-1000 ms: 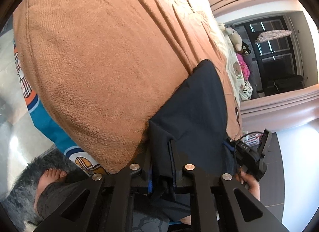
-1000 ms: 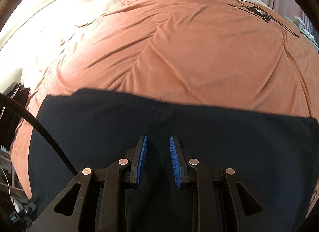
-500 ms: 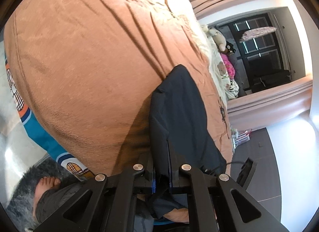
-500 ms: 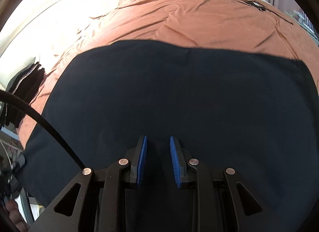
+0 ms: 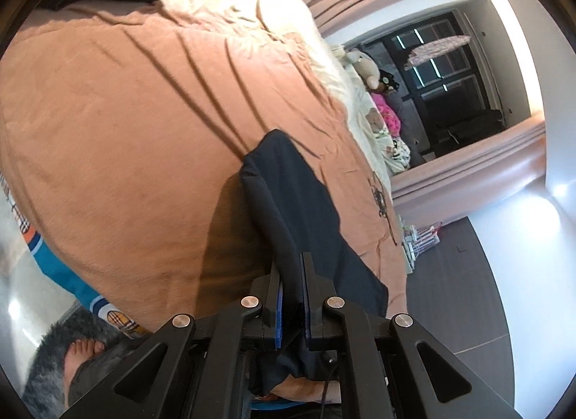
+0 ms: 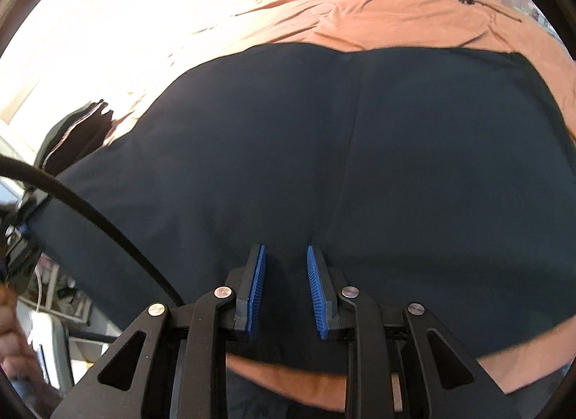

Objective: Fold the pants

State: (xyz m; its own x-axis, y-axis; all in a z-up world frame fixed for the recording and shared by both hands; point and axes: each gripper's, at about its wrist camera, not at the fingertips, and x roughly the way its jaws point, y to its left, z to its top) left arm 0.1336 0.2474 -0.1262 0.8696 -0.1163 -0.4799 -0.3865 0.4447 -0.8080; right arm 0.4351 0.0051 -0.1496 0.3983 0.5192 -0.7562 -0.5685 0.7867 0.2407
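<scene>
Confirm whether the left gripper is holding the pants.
Yes, the left gripper is clamped on a fold of the dark pants, held above the blanket.

The pants (image 6: 360,167) lie spread across the near part of the blanket (image 6: 378,19) on the bed. A stack of clothes (image 6: 77,134) sits at their left, and stuffed toys (image 5: 370,70) lie at the bed's far edge.

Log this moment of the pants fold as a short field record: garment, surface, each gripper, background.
garment: dark navy pants, lifted and stretched between both grippers
surface: orange-brown blanket on a bed
left gripper: shut on a pants edge
right gripper: fingers clamped on bunched pants fabric
background: stuffed toys at the bed's far side, pink curtains
</scene>
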